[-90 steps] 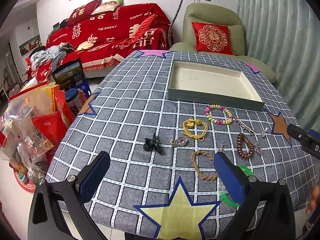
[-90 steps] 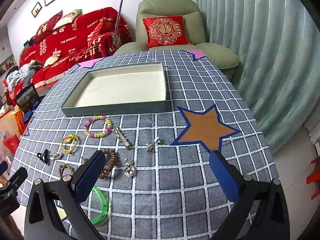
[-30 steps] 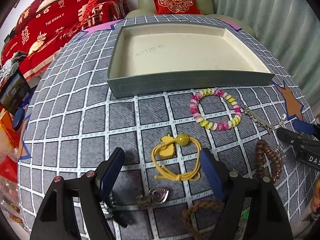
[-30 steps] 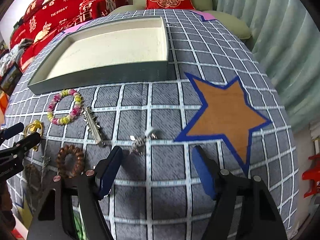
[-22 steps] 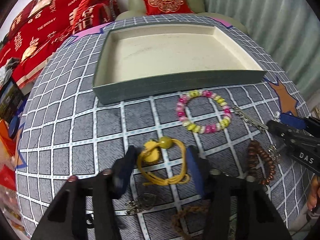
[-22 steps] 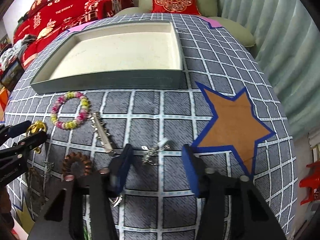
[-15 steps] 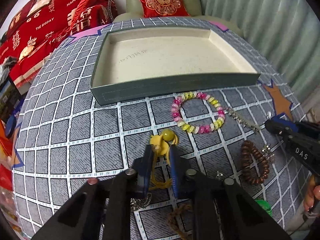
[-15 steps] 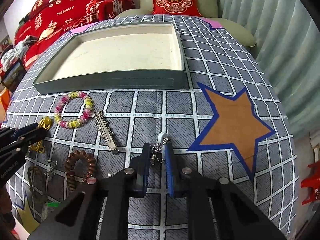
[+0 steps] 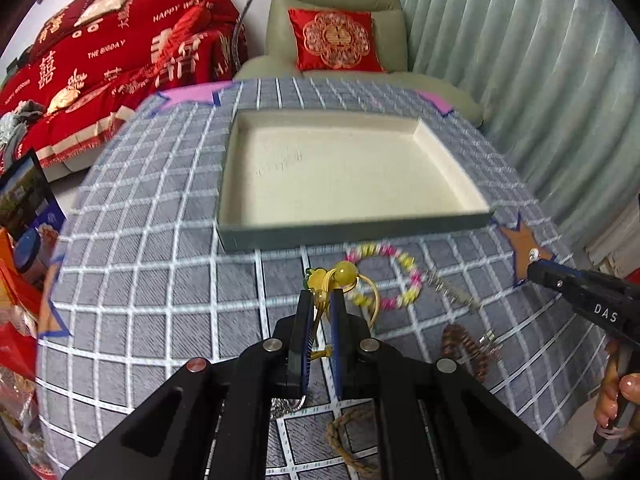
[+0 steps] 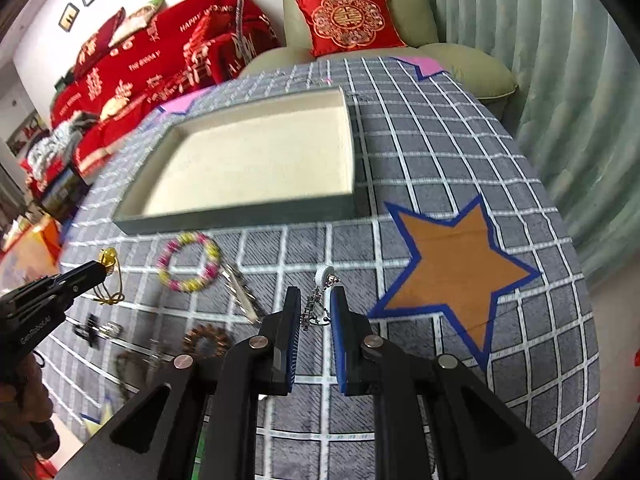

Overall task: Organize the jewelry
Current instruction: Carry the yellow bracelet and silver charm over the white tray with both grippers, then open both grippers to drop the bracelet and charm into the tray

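My left gripper (image 9: 321, 295) is shut on a yellow cord bracelet (image 9: 344, 278) with a yellow bead and holds it lifted above the checked cloth, short of the tray (image 9: 352, 229). My right gripper (image 10: 315, 294) is shut on a silver chain earring (image 10: 320, 300) with a white bead and holds it raised. The grey tray with its cream lining also shows in the right wrist view (image 10: 240, 220) and has nothing in it. A pink and yellow bead bracelet (image 9: 394, 304) lies in front of the tray.
A silver chain piece (image 10: 242, 294), a brown bead bracelet (image 9: 466, 348), a braided cord (image 9: 346, 440), a black clip (image 10: 89, 332) and other small pieces lie on the cloth. An orange star patch (image 10: 452, 264) is to the right. A sofa and an armchair stand behind the table.
Both grippers have closed: the left on the yellow cord bracelet, the right on the silver earring. Both have since lifted their pieces off the cloth.
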`<state>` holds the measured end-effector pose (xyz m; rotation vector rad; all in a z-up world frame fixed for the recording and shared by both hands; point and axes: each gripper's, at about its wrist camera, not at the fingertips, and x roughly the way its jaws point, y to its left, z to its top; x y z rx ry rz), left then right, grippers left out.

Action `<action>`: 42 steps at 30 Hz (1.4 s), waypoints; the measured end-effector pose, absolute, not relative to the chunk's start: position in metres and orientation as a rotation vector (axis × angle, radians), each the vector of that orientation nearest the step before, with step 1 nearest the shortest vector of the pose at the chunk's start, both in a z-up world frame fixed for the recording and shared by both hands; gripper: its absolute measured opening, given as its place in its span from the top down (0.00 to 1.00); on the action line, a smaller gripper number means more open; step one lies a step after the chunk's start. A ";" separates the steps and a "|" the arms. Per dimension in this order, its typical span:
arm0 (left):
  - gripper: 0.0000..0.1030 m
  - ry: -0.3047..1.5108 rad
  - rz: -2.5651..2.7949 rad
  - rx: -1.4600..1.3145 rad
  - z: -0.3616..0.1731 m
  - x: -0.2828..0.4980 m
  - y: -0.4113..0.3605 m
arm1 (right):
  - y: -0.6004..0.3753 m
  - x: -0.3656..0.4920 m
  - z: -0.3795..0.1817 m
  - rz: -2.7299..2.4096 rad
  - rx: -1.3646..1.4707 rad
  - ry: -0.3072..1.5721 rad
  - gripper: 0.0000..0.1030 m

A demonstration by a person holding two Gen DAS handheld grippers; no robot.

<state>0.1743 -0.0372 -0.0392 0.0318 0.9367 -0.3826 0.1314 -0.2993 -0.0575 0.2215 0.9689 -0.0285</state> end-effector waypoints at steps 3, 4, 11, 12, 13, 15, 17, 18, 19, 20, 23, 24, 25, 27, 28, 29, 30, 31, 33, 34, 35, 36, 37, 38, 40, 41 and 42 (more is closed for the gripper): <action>0.84 0.919 -0.380 0.015 -0.017 0.180 -0.037 | -0.302 0.139 -0.044 0.011 0.259 0.955 0.84; 0.84 0.913 -0.379 0.011 -0.010 0.182 -0.037 | -0.303 0.144 -0.037 0.033 0.278 0.948 0.84; 0.84 0.890 -0.383 0.008 0.030 0.214 -0.049 | -0.295 0.191 -0.004 0.105 0.267 0.916 0.84; 0.84 0.881 -0.372 0.027 0.033 0.221 -0.053 | -0.293 0.199 0.000 0.114 0.258 0.914 0.84; 0.84 0.876 -0.361 0.038 0.035 0.228 -0.057 | -0.292 0.204 0.002 0.120 0.257 0.913 0.84; 0.84 0.881 -0.355 0.041 0.035 0.243 -0.064 | -0.290 0.224 0.006 0.136 0.264 0.918 0.84; 0.84 0.884 -0.345 0.046 0.032 0.260 -0.071 | -0.290 0.247 0.007 0.142 0.270 0.926 0.84; 0.84 0.880 -0.329 0.059 0.027 0.271 -0.076 | -0.291 0.251 0.005 0.139 0.268 0.929 0.84; 0.84 0.883 -0.314 0.068 0.020 0.280 -0.080 | -0.291 0.264 0.002 0.133 0.263 0.932 0.84; 0.84 0.891 -0.308 0.066 0.014 0.289 -0.083 | -0.291 0.273 -0.001 0.128 0.260 0.937 0.84; 0.84 0.930 -0.283 0.066 -0.012 0.317 -0.093 | -0.294 0.298 -0.019 0.112 0.265 0.968 0.84; 0.84 0.938 -0.276 0.070 -0.019 0.323 -0.096 | -0.295 0.306 -0.027 0.106 0.270 0.982 0.84; 0.84 0.948 -0.265 0.079 -0.028 0.330 -0.100 | -0.297 0.314 -0.035 0.098 0.275 0.996 0.84; 0.84 0.967 -0.243 0.107 -0.045 0.342 -0.106 | -0.298 0.324 -0.050 0.089 0.275 1.017 0.84; 0.84 0.975 -0.228 0.127 -0.054 0.348 -0.110 | -0.297 0.332 -0.060 0.081 0.268 1.032 0.84; 0.84 0.980 -0.223 0.137 -0.060 0.352 -0.112 | -0.297 0.338 -0.067 0.075 0.264 1.043 0.84; 0.84 0.985 -0.220 0.143 -0.065 0.355 -0.114 | -0.297 0.343 -0.075 0.071 0.264 1.054 0.84; 0.84 0.993 -0.219 0.151 -0.072 0.359 -0.116 | -0.298 0.344 -0.080 0.069 0.265 1.060 0.84; 0.84 1.002 -0.212 0.165 -0.082 0.365 -0.119 | -0.297 0.351 -0.092 0.063 0.267 1.078 0.84; 0.84 1.007 -0.208 0.173 -0.087 0.367 -0.120 | -0.295 0.355 -0.098 0.058 0.262 1.089 0.84; 0.84 1.013 -0.202 0.177 -0.090 0.369 -0.120 | -0.295 0.359 -0.103 0.053 0.254 1.097 0.84; 0.84 1.018 -0.197 0.181 -0.094 0.371 -0.120 | -0.293 0.359 -0.106 0.051 0.248 1.101 0.84; 0.84 1.012 -0.193 0.184 -0.097 0.372 -0.121 | -0.291 0.360 -0.107 0.046 0.229 1.087 0.84; 0.84 1.000 -0.186 0.192 -0.098 0.370 -0.121 | -0.288 0.362 -0.107 0.041 0.203 1.085 0.84; 0.84 0.989 -0.179 0.206 -0.099 0.371 -0.123 | -0.282 0.362 -0.107 0.034 0.165 1.081 0.84; 0.84 0.987 -0.180 0.204 -0.098 0.370 -0.123 | -0.280 0.361 -0.107 0.031 0.158 1.079 0.83; 0.84 0.987 -0.182 0.202 -0.097 0.370 -0.122 | -0.280 0.361 -0.107 0.031 0.156 1.075 0.82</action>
